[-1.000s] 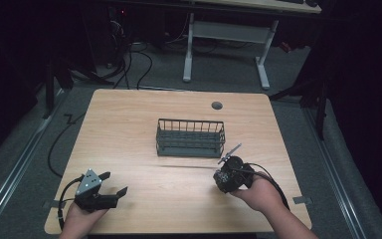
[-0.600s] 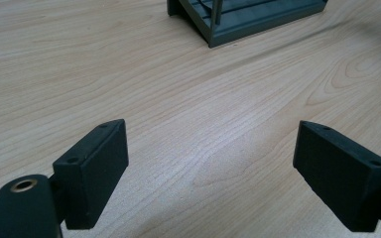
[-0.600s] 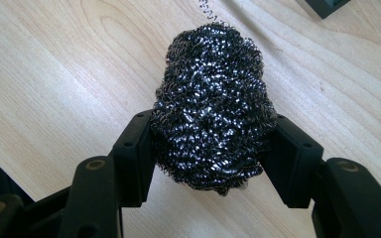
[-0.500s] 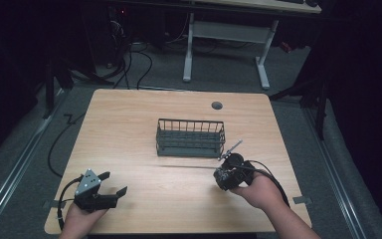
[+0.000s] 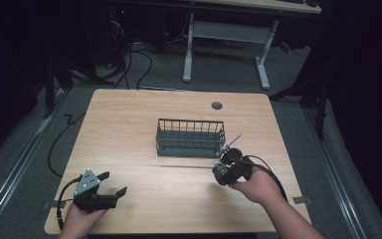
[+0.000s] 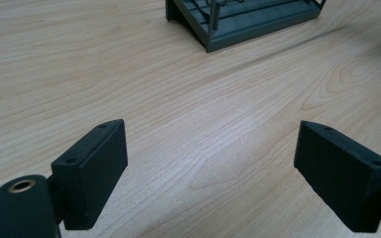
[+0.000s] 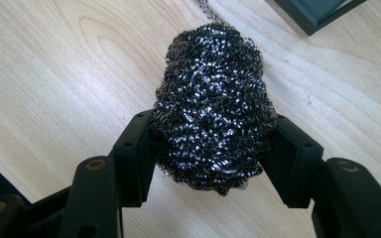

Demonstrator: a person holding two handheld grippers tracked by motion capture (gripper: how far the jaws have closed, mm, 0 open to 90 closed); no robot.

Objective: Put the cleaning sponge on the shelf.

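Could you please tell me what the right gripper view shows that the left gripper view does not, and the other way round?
Right gripper view: the right hand-held gripper shut on a steel wool scrubber. Left gripper view: the left hand-held gripper, its jaws spread, having just been opening, with bare wood between them. Both include the wooden table and a corner of the wire basket.

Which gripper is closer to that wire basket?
The right. The right gripper, shut on a steel scourer, sits just off the wire basket's near right corner. The left gripper stays open, far off by the table's near left corner.
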